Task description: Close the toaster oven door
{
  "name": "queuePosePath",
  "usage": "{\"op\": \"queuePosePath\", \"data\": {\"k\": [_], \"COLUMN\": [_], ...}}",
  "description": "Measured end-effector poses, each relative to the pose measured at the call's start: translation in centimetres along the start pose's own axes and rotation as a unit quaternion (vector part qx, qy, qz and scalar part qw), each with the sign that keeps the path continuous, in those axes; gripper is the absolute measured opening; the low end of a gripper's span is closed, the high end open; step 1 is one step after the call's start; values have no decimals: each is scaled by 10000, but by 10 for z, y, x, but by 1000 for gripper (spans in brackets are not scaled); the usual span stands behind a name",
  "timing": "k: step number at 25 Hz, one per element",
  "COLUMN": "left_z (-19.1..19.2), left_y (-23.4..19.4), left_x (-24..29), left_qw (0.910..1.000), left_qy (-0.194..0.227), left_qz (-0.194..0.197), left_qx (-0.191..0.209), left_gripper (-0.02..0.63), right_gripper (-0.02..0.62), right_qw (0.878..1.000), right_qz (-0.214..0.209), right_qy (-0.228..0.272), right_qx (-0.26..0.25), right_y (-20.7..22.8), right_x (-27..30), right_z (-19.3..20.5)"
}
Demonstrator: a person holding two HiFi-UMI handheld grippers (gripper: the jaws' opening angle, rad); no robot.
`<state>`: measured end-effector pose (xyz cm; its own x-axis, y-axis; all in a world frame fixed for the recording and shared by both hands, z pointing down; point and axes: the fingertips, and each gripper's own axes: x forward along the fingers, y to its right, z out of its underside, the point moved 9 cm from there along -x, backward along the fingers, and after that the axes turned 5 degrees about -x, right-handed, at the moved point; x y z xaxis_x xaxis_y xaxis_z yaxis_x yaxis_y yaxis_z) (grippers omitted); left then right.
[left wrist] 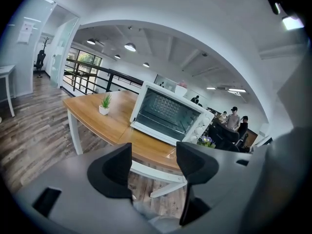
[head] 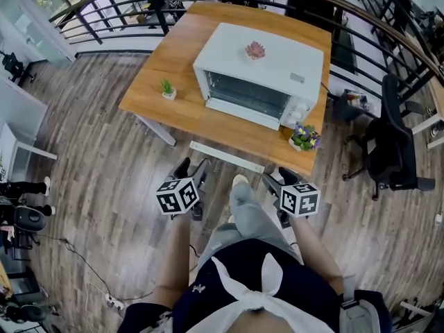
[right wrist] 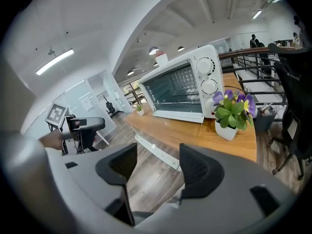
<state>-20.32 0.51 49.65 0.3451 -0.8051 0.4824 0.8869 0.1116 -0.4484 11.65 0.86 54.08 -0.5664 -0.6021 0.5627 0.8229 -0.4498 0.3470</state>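
Wood-plank floor runs out to a railed edge. The wooden counter stands straight ahead of the left hand-held gripper and the right hand-held gripper, both held low by the person's legs and well short of its near edge. The white toaster oven sits on the counter ahead of them, well apart from both. Its long side runs crosswise, from the left one's side to the right one's, and its front faces them squarely. The glass door fills most of that front, so its long axis also lies crosswise. From here it looks upright against the oven, but I cannot tell whether it is fully home or slightly ajar. Its middle lies forward and between the two, a little nearer the right one, which lines up with the knob end. The left one sits just outside the door's left edge. Each has its jaws spread wide with nothing between them, only floor and counter showing through the gap. I judge the closing push must go straight forward. A pot of purple flowers stands just ahead of the right one and could catch it. A small green plant lies ahead-left of the left one, clear of the way.
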Motion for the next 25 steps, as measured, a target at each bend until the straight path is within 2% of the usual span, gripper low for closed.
{"op": "queuePosePath", "data": {"k": [11, 19, 25], "left_z": [-1, 5, 5], "left_y": [-47, -79, -100], "left_x": [48, 85, 112], "left_qw": [9990, 9950, 9914], "left_qy": [-341, -896, -1256], "left_qz": [-205, -157, -272], "left_qx": [-189, -414, -251], "left_gripper": [275, 275, 275], "right_gripper": [275, 273, 273], "right_qw": [9979, 9946, 9914], "right_qz": [59, 118, 120], "right_qy": [-434, -859, -1184], "right_qx": [479, 564, 541], "right_y": [24, 36, 39], "right_x": [40, 66, 89], "right_z": [16, 28, 33]}}
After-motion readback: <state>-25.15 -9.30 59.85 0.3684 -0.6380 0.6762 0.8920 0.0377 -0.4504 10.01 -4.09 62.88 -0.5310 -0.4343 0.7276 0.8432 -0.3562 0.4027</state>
